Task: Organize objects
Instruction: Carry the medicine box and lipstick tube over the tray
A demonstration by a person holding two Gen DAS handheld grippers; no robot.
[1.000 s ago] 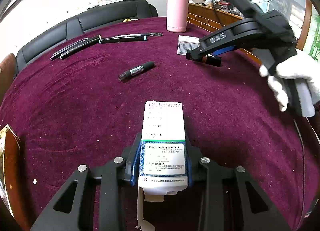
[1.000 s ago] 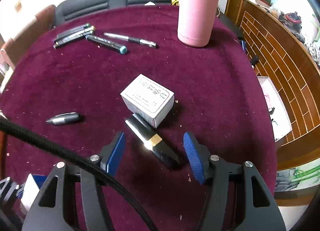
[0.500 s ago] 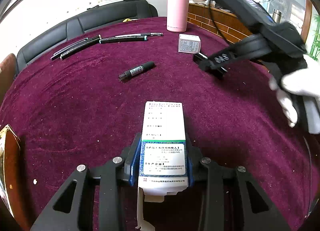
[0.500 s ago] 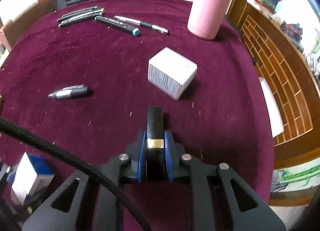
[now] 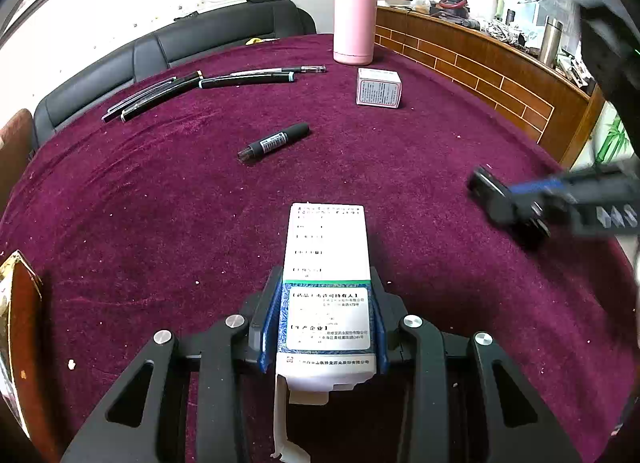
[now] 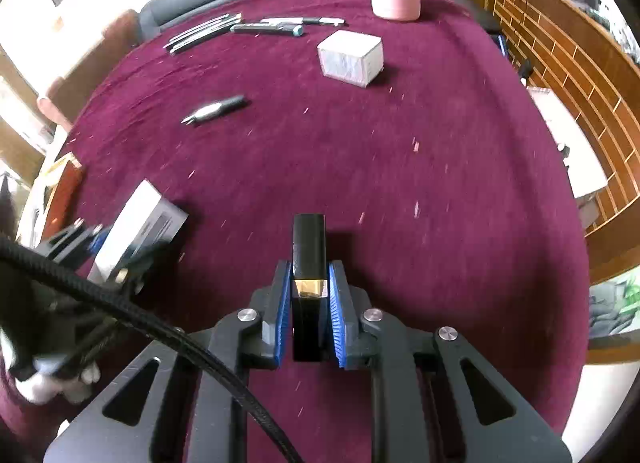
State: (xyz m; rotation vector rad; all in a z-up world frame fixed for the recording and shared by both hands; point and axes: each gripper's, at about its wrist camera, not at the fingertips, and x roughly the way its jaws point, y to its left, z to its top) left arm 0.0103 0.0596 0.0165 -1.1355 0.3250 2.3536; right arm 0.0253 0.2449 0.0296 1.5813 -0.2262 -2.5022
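Where the left tongs [image 5: 325, 327] sit nearest the lens, their ribbed blue pads are pressed against both long sides of a tall white carton [image 5: 326, 283], a smooth cardboard medicine box with a blue-patterned label, printed text and an open flap hanging at its near end. Its far end slopes down toward the desk [image 5: 160, 223], which is covered in a deep burgundy velvety cloth flecked with pale lint. At the right edge of that view the right tongs [image 5: 516, 203] appear blurred above the cloth. In the right wrist view those right tongs [image 6: 308, 295] are closed tight on a black rectangular bar [image 6: 308, 259], glossy and hard-edged with a gold metal band, standing straight out between the blue pads; whether it touches the cloth cannot be told. A braided black cable [image 6: 140, 315] crosses the near left, beside a white-gloved hand [image 6: 48, 383]. Farther out, near the middle of the desk, lies a short black marker [image 5: 274, 141], cylindrical with a pale label. Beyond it to the right stands a small white box [image 5: 378, 87], squat and printed. To the far left, several slim pens [image 5: 208, 85] lie in a loose row, dark-barrelled, one with a clear end. At the far edge stands a matte pink flask [image 5: 355, 15] with a steel cap, cylindrical and upright.
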